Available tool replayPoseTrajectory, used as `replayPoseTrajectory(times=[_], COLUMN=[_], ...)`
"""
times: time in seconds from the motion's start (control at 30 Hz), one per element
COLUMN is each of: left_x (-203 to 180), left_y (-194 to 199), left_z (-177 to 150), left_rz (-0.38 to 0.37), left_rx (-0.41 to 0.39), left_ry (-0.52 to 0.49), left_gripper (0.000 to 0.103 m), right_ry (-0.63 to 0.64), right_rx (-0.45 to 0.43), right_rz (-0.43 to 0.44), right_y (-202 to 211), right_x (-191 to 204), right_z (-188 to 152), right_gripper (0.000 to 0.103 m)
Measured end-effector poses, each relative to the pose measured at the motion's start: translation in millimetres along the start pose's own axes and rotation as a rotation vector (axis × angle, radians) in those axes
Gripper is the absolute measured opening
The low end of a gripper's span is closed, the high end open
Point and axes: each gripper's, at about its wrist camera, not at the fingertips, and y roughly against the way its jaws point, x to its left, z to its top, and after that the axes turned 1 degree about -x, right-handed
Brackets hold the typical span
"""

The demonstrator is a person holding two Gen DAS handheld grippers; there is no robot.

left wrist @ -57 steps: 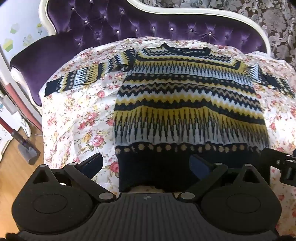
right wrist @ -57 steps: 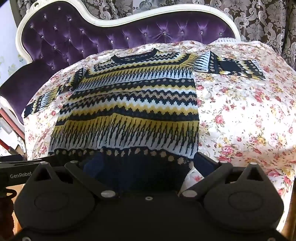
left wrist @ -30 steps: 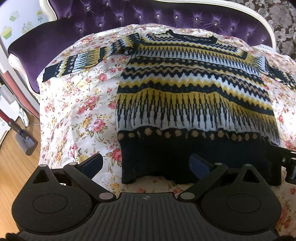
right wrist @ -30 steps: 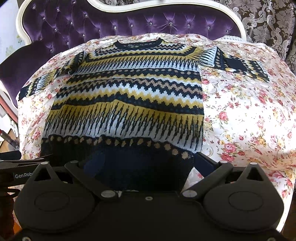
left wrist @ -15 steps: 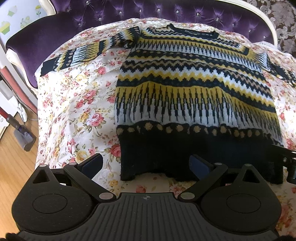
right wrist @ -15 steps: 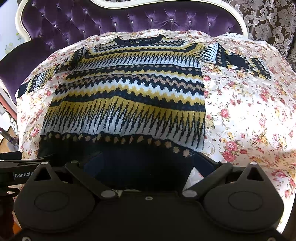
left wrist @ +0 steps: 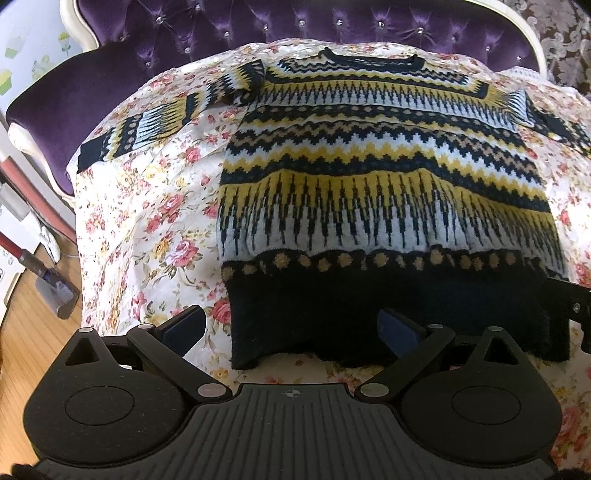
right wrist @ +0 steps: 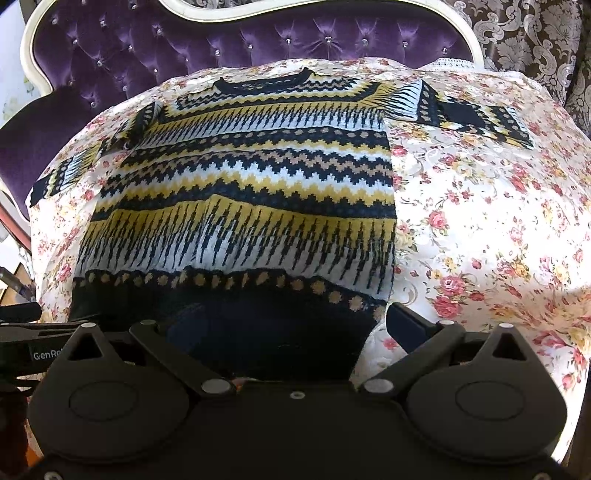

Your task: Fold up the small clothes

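A small knit sweater with navy, yellow and white zigzag bands lies flat, face up, on a floral cloth, both sleeves spread out. Its navy hem is nearest me. My left gripper is open, its fingers straddling the hem's left corner just above the cloth. In the right wrist view the sweater fills the middle. My right gripper is open over the hem's right corner, the fabric lying between its fingers.
The floral cloth covers a purple tufted sofa with a white frame. A vacuum cleaner head sits on the wooden floor at the left. Patterned curtains hang behind at the right.
Both grippers moved in closer and lower toward the sweater's hem. The hem now lies between the fingers of each gripper. Both stay open.
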Motion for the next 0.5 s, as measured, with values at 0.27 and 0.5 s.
replayPoseTrajectory(times=[0.27, 0.5], left_x=[-7.9, -14.4], left_y=[1.3, 2.6], left_z=[7.8, 18.1], left_rz=[-0.004, -0.015], left_rx=[0.007, 0.011], left_ry=[-0.033, -0.063], left_gripper=[0.100, 0.100], right_ry=[-0.021, -0.026], right_rx=[-0.012, -0.032], right_rz=[0.009, 0.011], right_y=[-0.5, -1.0], right_x=[-7.9, -13.9], right_z=[3.2, 11.2], right_gripper=[0.102, 0.102])
